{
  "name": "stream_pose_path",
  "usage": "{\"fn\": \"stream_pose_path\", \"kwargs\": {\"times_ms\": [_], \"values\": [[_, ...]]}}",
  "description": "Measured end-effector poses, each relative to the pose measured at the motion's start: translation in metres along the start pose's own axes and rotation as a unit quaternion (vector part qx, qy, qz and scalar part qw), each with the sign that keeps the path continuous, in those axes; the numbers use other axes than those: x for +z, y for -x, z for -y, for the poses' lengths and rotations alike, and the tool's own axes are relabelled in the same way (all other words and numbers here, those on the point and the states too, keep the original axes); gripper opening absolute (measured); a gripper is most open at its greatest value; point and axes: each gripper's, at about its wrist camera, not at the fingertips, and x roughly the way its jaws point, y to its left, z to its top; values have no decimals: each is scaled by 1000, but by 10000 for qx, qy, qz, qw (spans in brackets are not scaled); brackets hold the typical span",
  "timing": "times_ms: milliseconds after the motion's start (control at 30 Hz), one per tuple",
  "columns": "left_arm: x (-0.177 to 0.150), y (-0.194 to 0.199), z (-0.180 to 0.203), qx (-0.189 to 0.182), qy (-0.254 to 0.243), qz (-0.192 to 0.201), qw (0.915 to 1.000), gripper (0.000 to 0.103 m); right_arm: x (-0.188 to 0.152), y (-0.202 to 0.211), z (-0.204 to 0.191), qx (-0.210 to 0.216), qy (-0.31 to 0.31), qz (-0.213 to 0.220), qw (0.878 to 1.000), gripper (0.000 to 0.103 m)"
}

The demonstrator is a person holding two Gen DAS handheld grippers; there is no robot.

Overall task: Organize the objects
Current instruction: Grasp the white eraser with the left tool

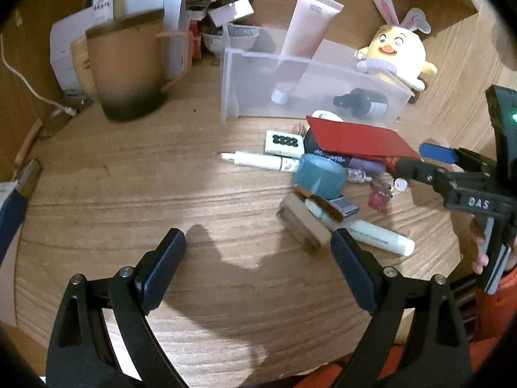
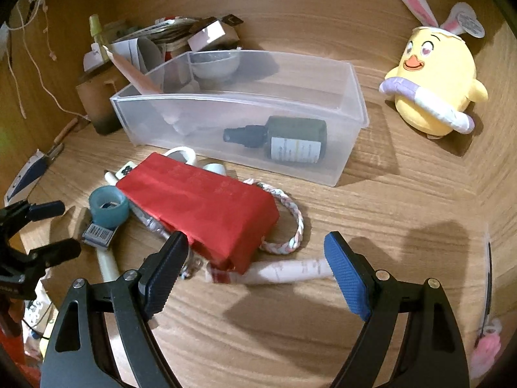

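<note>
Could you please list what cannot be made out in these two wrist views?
- Items beneath the red packet: covered in both views.
- Dark bottle label text: too small, dimmed by the translucent bin.
- Pale tube near the right gripper: blurred, one end under the packet.
- Back clutter behind the brown mug: hidden in the left view.

The right tool [image 2: 255,271] hangs over the wooden tabletop [image 2: 387,200] with its jaws spread wide and nothing gripped. Between the jaw tips lies a pale tube [image 2: 290,270]. Just beyond the tool's left jaw sits a red packet [image 2: 200,207], with a braided loop [image 2: 295,223] poking out beside it. Farther ahead stands a clear bin [image 2: 342,158] holding a dark spray bottle [image 2: 284,139]. Off to the far right sits a yellow plush chick [image 2: 436,87]. The left tool [image 2: 48,226] shows at the left edge.
</note>
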Motion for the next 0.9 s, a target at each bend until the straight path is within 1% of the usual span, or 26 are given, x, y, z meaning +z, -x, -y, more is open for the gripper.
{"fn": "stream_pose_path", "kwargs": {"times_ms": [100,267,300,367,400,433,500,533,600,667,767,800,867,900], "values": [[2,-1,1,-3,-18,18,10000,92,5,-7,-1,22,86,-44,10000,84],[7,-7,8,-13,-139,38,9999,92,15,-17,-2,203,248,-119,9994,84],[8,-9,9,-2,-148,66,9999,90,17,-18,-3,240,290,-132,9992,84],[9,-10,10,-17,-161,104,9998,84,21,-22,-4,342,360,-163,9986,84],[10,-10,10,-57,-159,122,9998,77,22,-23,-4,376,379,-167,9984,84],[11,-10,10,-109,-142,125,9998,75,24,-24,-5,453,406,-170,9980,84],[13,-10,10,-142,-134,128,9997,65,26,-26,-4,563,398,-179,9975,84],[13,-9,9,-191,-120,128,9997,63,26,-27,-3,612,381,-184,9972,82],[12,-6,7,-280,-90,120,9995,54,28,-29,-1,719,326,-202,9967,82],[11,-4,6,-320,-83,110,9994,50,28,-29,1,782,284,-186,9964,77],[9,1,4,-179,-141,101,9997,41,26,-28,4,862,260,-186,9958,70],[8,1,3,-147,-141,98,9997,40,25,-27,4,873,264,-182,9957,68],[6,3,-1,-118,-98,84,9998,40,23,-25,3,852,300,-172,9958,58],[5,3,-2,-108,-79,77,9999,40,21,-24,3,820,314,-167,9960,56]]}}
